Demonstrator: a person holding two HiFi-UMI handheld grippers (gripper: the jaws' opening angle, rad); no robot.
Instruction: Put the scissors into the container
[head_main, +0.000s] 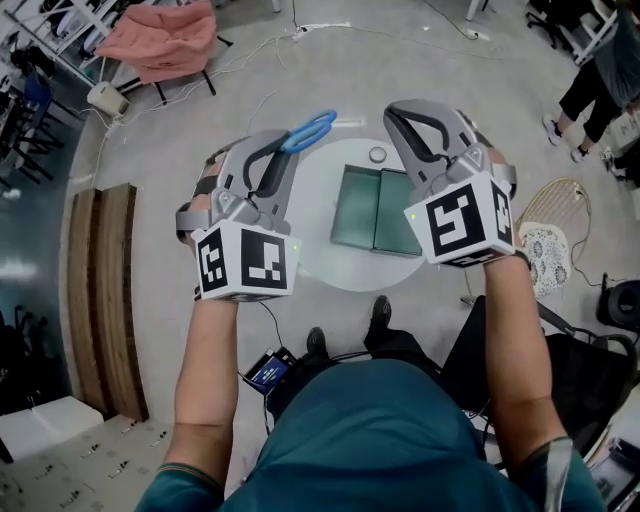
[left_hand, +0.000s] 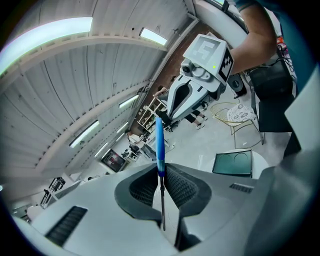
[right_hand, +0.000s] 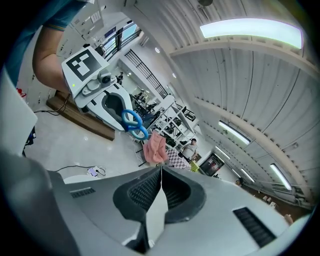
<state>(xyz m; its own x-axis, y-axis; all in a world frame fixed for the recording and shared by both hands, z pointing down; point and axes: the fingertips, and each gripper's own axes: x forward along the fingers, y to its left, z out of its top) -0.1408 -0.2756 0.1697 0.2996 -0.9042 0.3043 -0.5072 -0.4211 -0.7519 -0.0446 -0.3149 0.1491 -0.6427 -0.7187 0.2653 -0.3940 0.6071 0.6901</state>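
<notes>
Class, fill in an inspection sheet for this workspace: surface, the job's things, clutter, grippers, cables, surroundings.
Surface: round white table, mostly bare.
Job's things: scissors with blue handles, held up in the left gripper; green container on the table, two compartments, nothing seen inside.
Clutter: one small round thing by the container's far edge.
Grippers: left fingers shut on the scissors' blades; right gripper shut, empty.
Cables: white cable on the floor beyond the table; dark cable near the feet.
Surroundings: pink chair, planks, wicker chair, person standing at far right.
</notes>
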